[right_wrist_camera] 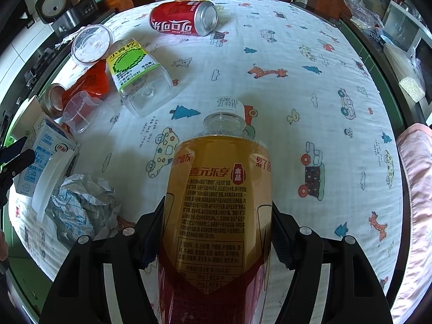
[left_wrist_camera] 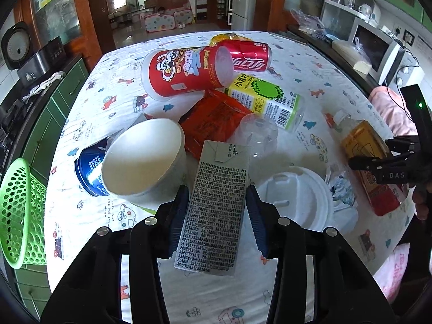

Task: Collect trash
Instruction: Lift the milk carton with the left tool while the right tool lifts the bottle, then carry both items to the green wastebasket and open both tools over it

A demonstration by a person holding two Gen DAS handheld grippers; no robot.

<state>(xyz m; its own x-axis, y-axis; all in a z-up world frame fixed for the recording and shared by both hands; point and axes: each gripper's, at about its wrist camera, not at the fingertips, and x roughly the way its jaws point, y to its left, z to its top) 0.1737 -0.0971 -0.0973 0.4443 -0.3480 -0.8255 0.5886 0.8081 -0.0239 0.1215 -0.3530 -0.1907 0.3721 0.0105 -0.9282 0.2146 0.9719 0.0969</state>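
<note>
Pinching the grey milk carton [left_wrist_camera: 216, 210] in my left gripper [left_wrist_camera: 217, 216] and clamping the amber tea bottle [right_wrist_camera: 218, 216] in my right gripper [right_wrist_camera: 217, 226], I hold both over the table's [right_wrist_camera: 297, 102] near edge, seemingly bound for the green basket [left_wrist_camera: 19, 216] beyond its left edge.

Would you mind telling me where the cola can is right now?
The cola can lies on its side at the table's far end, beside the red snack tube and against a yellow wrapper.
</note>
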